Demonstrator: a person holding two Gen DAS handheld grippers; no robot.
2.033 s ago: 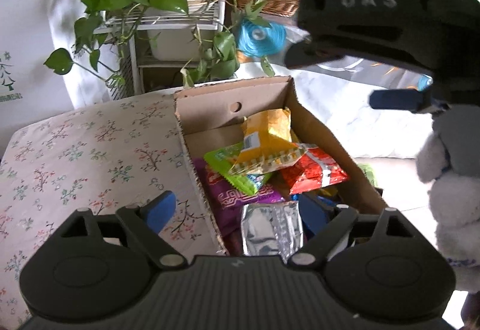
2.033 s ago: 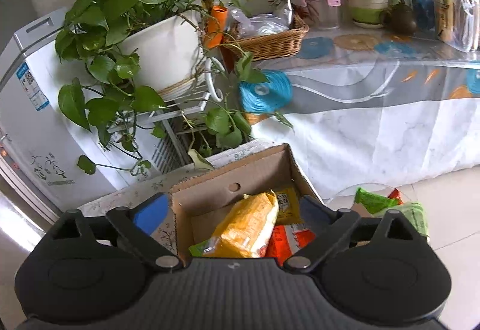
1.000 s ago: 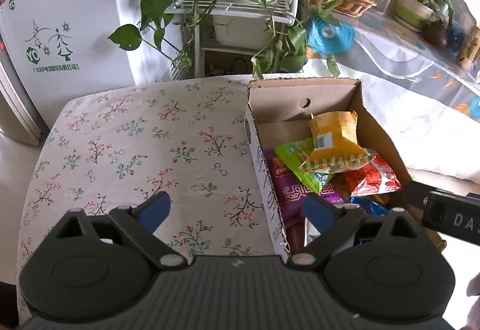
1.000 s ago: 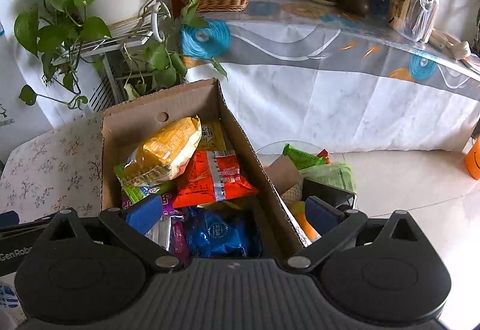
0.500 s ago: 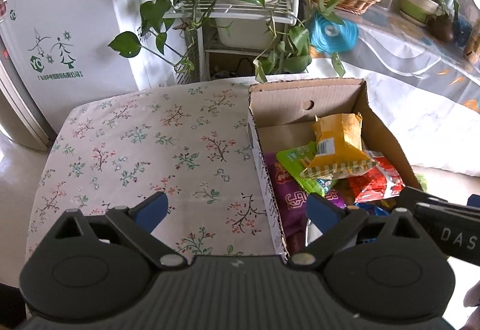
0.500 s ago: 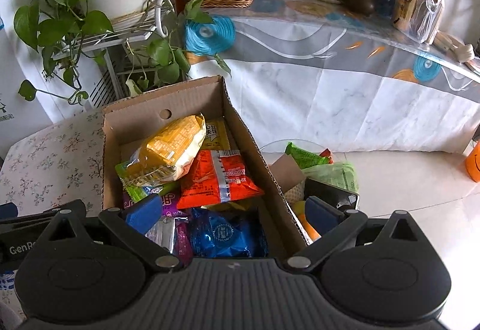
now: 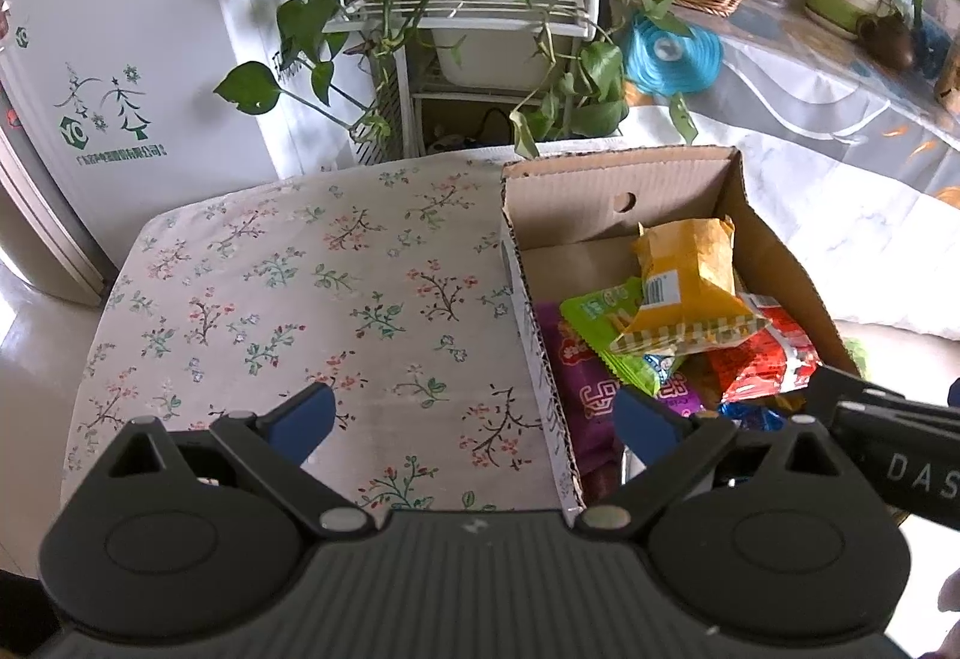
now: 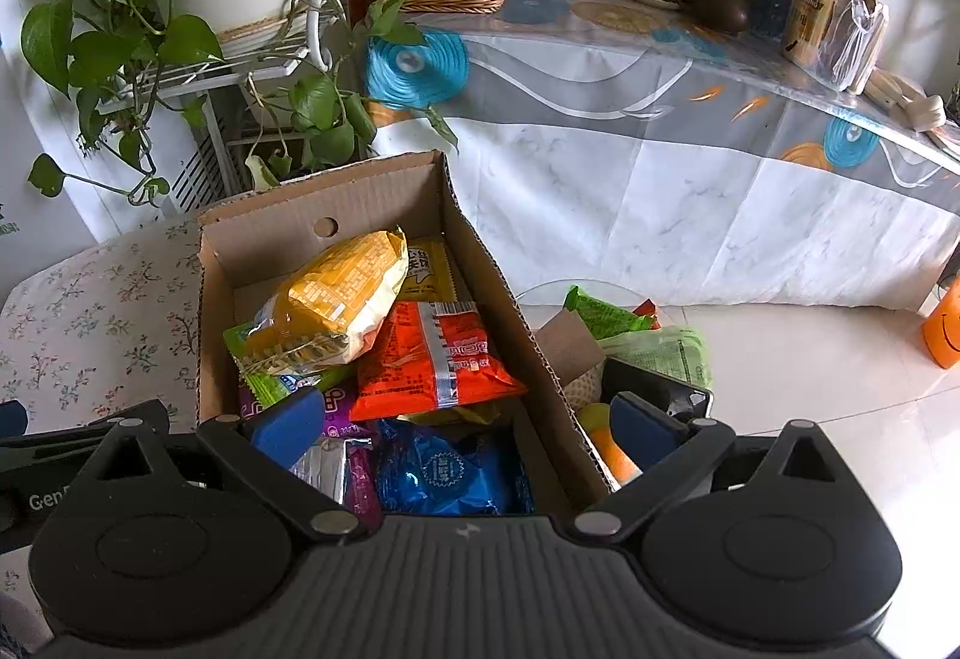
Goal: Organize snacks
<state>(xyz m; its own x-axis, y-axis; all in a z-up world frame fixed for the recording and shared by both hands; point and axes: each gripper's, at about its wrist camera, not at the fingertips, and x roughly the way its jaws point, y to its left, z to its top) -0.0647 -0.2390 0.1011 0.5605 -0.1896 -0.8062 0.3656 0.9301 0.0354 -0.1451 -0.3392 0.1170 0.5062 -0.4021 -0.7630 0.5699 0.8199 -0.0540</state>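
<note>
Nearest the cameras, the left gripper (image 7: 468, 419) stands wide and holds nothing, hovering over the flowered tabletop (image 7: 288, 287) beside the left wall of the cardboard box (image 7: 522, 299); the right gripper (image 8: 462, 428) is equally wide and bare above the box's near end. Directly under the right one lie a blue packet (image 8: 444, 470) and a silver packet (image 8: 321, 470), with a purple packet (image 7: 579, 389) beside them. Farther in, an orange-red packet (image 8: 438, 353) rests on the pile, and a yellow bag (image 8: 336, 299) leans across a green packet (image 7: 600, 317). The likely step is picking a snack out. It would go best to take the top-lying yellow bag first, pinching its crimped seam and not its puffed middle, and lifting straight up clear of the box walls.
</note>
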